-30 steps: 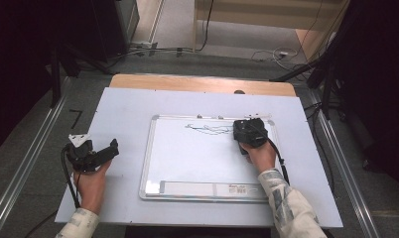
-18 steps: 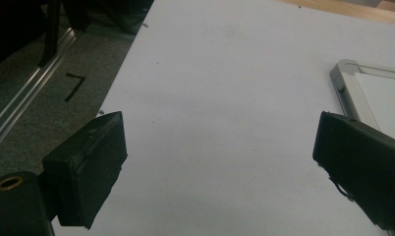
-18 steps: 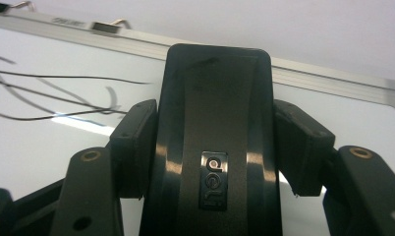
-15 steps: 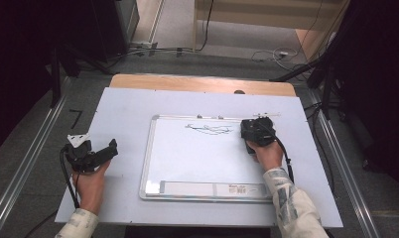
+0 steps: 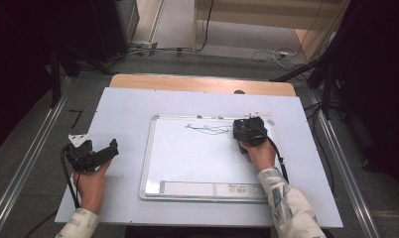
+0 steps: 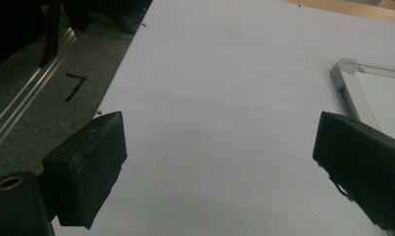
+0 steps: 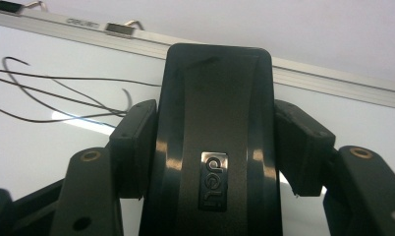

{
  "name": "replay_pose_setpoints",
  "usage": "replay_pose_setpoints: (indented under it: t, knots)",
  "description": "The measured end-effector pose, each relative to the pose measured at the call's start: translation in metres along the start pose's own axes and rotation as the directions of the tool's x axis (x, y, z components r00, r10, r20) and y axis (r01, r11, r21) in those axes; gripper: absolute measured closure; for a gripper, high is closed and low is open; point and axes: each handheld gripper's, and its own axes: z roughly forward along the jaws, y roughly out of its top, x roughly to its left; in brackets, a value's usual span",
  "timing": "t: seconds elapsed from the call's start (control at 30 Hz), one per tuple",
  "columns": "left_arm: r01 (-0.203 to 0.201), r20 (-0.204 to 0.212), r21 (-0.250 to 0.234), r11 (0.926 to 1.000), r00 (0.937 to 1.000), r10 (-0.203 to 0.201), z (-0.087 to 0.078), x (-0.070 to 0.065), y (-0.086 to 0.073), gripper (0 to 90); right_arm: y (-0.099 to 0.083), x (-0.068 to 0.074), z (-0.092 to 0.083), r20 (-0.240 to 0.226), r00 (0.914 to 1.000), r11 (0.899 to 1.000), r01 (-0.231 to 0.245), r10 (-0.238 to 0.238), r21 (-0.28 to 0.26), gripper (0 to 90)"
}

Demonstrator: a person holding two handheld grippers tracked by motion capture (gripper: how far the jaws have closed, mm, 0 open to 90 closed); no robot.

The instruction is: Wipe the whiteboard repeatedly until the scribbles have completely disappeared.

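Two grippers at work over the white table [image 5: 128, 106]! On the right, the right gripper [image 7: 212, 142] pinches a black eraser [image 7: 216, 123] between its jaws and presses it flat on the whiteboard [image 5: 187, 158], near the far right corner, just right of the dark scribbled lines [image 5: 207, 129]. Over on the left, the left gripper [image 6: 220, 162] hangs above bare tabletop, jaws spread wide with nothing between them, well apart from the board, whose metal corner [image 6: 344, 73] peeks in at the right.
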Motion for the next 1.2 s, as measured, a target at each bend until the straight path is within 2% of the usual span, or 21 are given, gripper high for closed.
replay_pose_setpoints:
  t: [0.23, 0.43, 0.6, 0.9, 1.0, 1.2]
  knots:
    - [0.001, -0.001, 0.000, 1.0000, 1.0000, -0.001, 0.000, 0.000, 0.000, 6.4, 0.004, 0.020, 0.003, -0.022, 0.9993, 1.000, 0.030, -0.030, 0.001, 36.6]
    - [0.001, 0.000, -0.001, 1.0000, 1.0000, -0.001, 0.000, 0.001, 0.000, 6.4, 0.006, 0.030, 0.005, -0.035, 0.9984, 0.999, 0.045, -0.045, 0.000, 36.5]
    - [0.007, 0.002, -0.003, 1.0000, 1.0000, -0.007, 0.000, 0.002, 0.000, 6.4, 0.006, 0.025, 0.005, -0.041, 0.9985, 0.999, 0.037, -0.037, 0.003, 36.5]
    - [0.005, 0.004, -0.004, 1.0000, 1.0000, -0.005, 0.000, 0.001, 0.000, 6.4, 0.000, -0.004, -0.002, -0.009, 0.9999, 1.000, -0.011, 0.011, 0.013, 36.5]
    - [0.005, 0.003, -0.003, 1.0000, 1.0000, -0.005, 0.000, 0.001, 0.000, 6.4, 0.000, -0.001, -0.001, 0.002, 1.0000, 1.000, -0.010, 0.010, 0.011, 36.5]
    - [0.002, 0.002, -0.002, 1.0000, 1.0000, -0.002, 0.000, 0.000, 0.001, 6.4, 0.003, 0.013, 0.002, -0.013, 0.9998, 1.000, 0.015, -0.015, 0.011, 36.6]
